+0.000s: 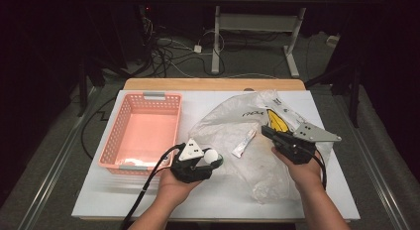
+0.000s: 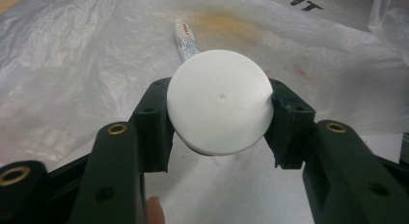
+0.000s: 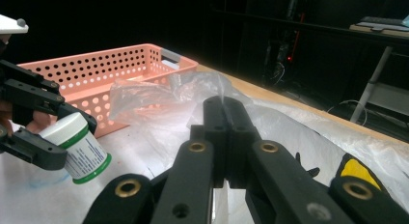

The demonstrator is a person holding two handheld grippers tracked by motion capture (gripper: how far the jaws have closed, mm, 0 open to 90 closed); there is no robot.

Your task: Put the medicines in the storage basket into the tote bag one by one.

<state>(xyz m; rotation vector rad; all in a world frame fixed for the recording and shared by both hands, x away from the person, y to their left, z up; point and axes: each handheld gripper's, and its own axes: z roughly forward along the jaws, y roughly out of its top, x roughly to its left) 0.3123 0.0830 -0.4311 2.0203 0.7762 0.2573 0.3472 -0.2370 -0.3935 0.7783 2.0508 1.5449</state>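
Note:
My left gripper [image 1: 214,158] is shut on a small white jar [image 1: 212,155] with a green-banded label, held on its side just above the table, right of the basket. In the left gripper view the jar's round white lid [image 2: 219,98] sits clamped between the two jaws. My right gripper [image 1: 267,131] is shut on a fold of a clear plastic bag [image 1: 233,121], which in the right gripper view rises in a peak at the closed jaw tips [image 3: 224,108]. A small white tube [image 1: 244,143] lies on the bag between the two grippers.
A pink perforated basket [image 1: 115,136] stands at the table's left and looks empty. The bag carries a yellow and black label [image 1: 276,122] near my right gripper. The white table top [image 1: 223,200] ends in a wooden strip at the back; cables and desk legs lie beyond.

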